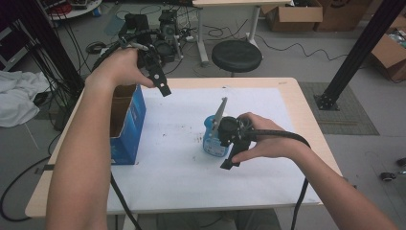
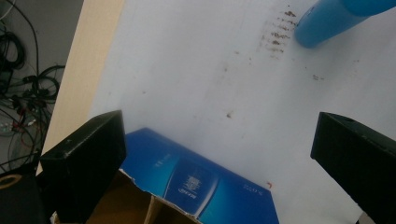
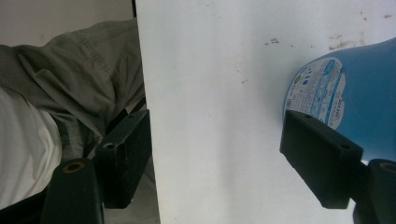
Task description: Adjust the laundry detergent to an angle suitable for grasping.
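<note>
matte black fingers [image 3: 215, 158] beside glossy blue bottle [image 3: 359, 102]

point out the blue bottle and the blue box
blue bottle [image 1: 211, 139], high view, on its label side left of the hand
blue box [image 1: 127, 125], high view, on its blue side wall

You can't read any wording here — the blue box [image 2: 196, 184] carries a pale emblem with blurred lettering, and the blue bottle [image 3: 359, 107] has a printed label [image 3: 317, 93] whose small text is too fine to make out.
</note>
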The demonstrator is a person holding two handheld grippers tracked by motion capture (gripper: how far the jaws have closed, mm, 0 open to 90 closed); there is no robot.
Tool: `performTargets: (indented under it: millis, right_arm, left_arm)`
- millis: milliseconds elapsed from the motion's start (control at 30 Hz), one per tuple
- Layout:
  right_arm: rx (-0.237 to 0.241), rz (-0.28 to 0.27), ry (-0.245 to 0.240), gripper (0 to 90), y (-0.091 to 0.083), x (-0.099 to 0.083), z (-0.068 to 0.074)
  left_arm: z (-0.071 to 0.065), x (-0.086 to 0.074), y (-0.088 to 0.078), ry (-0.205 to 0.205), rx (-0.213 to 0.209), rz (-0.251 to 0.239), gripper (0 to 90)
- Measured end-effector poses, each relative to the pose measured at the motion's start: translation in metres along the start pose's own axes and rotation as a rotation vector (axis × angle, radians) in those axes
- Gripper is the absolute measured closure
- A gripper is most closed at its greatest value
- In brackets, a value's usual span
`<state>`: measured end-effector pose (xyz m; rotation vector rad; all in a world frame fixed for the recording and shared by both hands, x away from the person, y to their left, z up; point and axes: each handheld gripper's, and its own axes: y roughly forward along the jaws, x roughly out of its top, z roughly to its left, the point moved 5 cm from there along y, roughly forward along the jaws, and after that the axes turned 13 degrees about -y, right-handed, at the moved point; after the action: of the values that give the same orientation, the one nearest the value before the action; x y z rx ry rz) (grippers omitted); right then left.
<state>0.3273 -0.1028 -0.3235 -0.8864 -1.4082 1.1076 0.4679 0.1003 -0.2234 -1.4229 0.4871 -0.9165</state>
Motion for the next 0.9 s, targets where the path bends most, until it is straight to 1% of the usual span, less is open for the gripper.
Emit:
performTargets:
  millis: [133,200,267,300,567,733,767,900]
  right_arm:
    - [0.002,0.001,0.008,25.1,-0.001,-0.001,0.000]
    - [0.005,0.007,0.003,25.0,-0.001,-0.002,0.000]
    - [0.003,0.004,0.007,24.9,-0.001,-0.002,0.000]
    - [0.002,0.001,0.008,24.9,-0.002,-0.003,0.000]
    - [-0.006,-0.011,0.000,24.6,-0.004,-0.003,0.002]
    - [-0.014,-0.017,-0.001,24.6,-0.008,-0.003,0.004]
    - [-0.014,-0.018,0.001,24.6,-0.009,-0.002,0.004]
    - [-0.017,-0.017,-0.007,24.5,-0.010,0.000,0.007]
  left_arm:
    - [0.000,0.001,-0.001,0.004,0.001,-0.003,4.3]
    - [0.000,0.002,0.000,0.001,0.001,-0.007,4.3]
    - [-0.001,0.002,-0.001,0.006,0.000,0.000,4.2]
    - [-0.002,0.002,0.000,0.001,0.001,-0.004,4.2]
    - [-0.004,0.002,-0.001,0.004,0.006,0.000,4.2]
    - [-0.006,0.000,-0.003,0.009,0.013,0.013,4.2]
    - [-0.007,0.000,-0.003,0.002,0.010,0.009,4.2]
    - [-0.011,-0.002,-0.007,0.010,0.018,-0.002,4.1]
